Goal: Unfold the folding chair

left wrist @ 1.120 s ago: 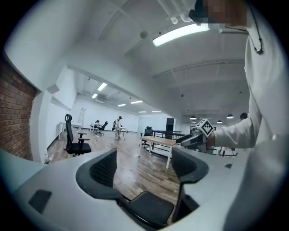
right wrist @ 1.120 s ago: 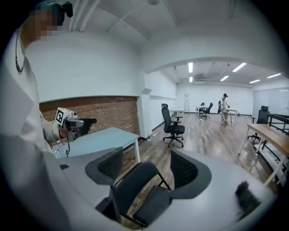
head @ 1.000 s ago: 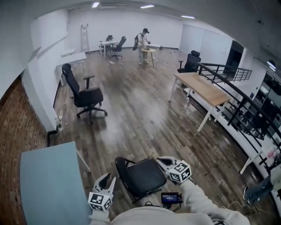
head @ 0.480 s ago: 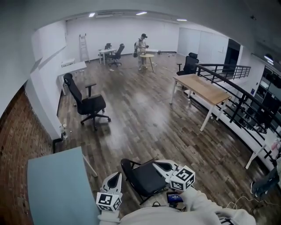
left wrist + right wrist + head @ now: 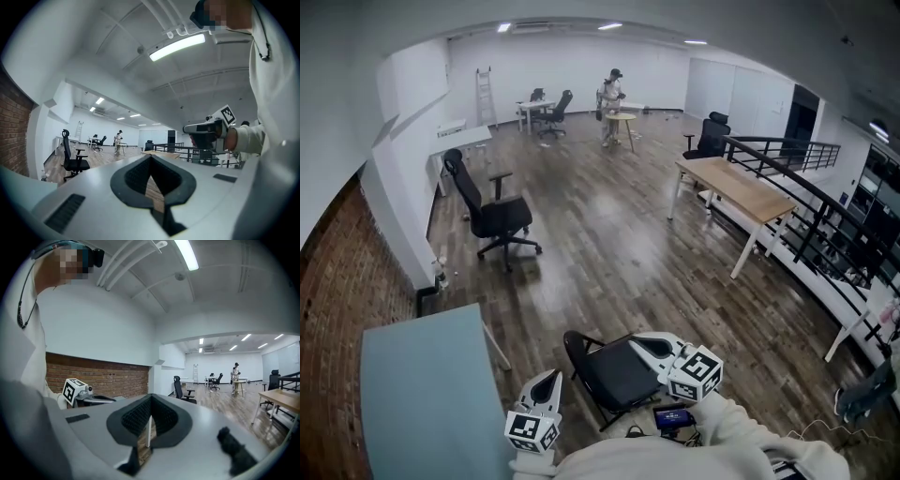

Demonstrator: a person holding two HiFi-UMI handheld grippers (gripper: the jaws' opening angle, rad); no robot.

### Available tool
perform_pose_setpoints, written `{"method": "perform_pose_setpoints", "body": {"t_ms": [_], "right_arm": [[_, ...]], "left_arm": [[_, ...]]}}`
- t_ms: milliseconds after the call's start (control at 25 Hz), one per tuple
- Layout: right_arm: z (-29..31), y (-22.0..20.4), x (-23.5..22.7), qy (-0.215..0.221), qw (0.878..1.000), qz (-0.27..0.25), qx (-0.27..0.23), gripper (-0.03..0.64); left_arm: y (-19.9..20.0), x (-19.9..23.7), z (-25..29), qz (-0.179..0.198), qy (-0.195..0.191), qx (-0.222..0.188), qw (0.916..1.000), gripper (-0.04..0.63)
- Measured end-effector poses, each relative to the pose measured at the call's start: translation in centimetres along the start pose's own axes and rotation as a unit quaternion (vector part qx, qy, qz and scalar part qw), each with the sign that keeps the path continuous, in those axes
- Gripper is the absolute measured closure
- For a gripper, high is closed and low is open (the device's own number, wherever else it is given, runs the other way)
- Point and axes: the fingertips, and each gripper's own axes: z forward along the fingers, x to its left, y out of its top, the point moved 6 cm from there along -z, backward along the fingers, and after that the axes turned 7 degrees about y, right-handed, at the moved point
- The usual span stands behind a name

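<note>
Dark plank flooring (image 5: 609, 234) stretches across a wide, white-walled office, with a brick wall (image 5: 333, 309) along the left and a black railing (image 5: 811, 183) on the right. At the bottom of the head view, a person in a pale sleeve (image 5: 741, 436) holds two grippers by the folding chair (image 5: 614, 373). It stands on the floor right in front of them — black seat turned up, curved black frame at its far left corner.

The left gripper (image 5: 547, 377) hangs just left of the chair, beside the corner of a blue-grey tabletop (image 5: 422, 394). Its jaws are pressed together with nothing between them. The right gripper (image 5: 637, 344) sits over the seat's right edge in the head view, jaws likewise closed and empty; whether it touches the chair cannot be told.

Farther off, a black office chair (image 5: 499, 217) stands alone on the open floor, and a long wooden table (image 5: 736, 187) runs beside the railing. At the far end another person (image 5: 612, 92) stands at a small round table (image 5: 621, 119), with a ladder (image 5: 485, 82) leaning on the back wall.
</note>
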Motion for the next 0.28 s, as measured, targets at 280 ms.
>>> {"method": "perform_pose_setpoints", "body": {"t_ms": [280], "right_arm": [[0.43,-0.40,0.91,0.011,1.000,-0.004,0.007,0.609]], "left_arm": [[0.10,0.35,-0.68,0.006,0.018,-0.005,0.9998,0.589]]}}
